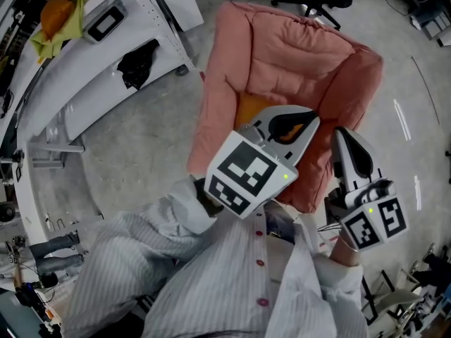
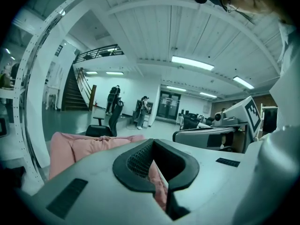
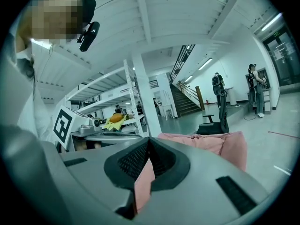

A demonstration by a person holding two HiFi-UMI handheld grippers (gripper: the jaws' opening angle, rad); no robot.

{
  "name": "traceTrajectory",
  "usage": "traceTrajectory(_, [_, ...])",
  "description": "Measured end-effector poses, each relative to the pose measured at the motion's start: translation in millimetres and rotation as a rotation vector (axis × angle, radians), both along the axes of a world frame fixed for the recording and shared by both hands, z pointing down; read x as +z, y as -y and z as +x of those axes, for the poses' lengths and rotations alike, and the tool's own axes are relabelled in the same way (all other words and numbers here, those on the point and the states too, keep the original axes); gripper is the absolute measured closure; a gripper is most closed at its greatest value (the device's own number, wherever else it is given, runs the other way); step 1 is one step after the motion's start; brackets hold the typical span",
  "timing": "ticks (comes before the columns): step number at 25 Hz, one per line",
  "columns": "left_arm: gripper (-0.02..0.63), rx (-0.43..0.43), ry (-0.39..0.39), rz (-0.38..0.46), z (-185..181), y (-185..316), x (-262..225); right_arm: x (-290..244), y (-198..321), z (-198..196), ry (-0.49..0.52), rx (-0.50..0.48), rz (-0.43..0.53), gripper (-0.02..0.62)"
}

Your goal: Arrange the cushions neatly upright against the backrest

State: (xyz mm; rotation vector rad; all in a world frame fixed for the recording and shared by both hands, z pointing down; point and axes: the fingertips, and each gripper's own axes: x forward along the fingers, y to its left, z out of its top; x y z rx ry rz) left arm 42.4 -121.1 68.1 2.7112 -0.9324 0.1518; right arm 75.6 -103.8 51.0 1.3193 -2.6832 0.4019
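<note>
A pink armchair stands on the floor, and an orange cushion lies flat on its seat, below the backrest and partly hidden. The left hand-held gripper hovers over the seat's front, above that cushion, with its jaws pressed together on nothing; only the armchair's pink shows through the slit. The right hand-held gripper hangs by the armchair's right arm, its jaws likewise closed and empty. A white worktop stands well left of the armchair.

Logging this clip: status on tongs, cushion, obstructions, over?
Left tongs shut, empty. Right tongs shut, empty. Orange cushion on pink armchair seat, partly hidden by left tongs. Nothing in the way.
</note>
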Motion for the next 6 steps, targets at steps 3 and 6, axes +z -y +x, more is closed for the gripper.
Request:
traceTrajectory(3, [0.597, -0.004, -0.014, 0.029, 4, 2, -4, 0, 0, 5, 0.001, 0.011, 0.001, 0.582])
traceTrajectory(6, [0.597, -0.001, -0.028, 0.062, 4, 6, -12, -1, 3, 5, -0.004, 0.009, 0.004, 0.583])
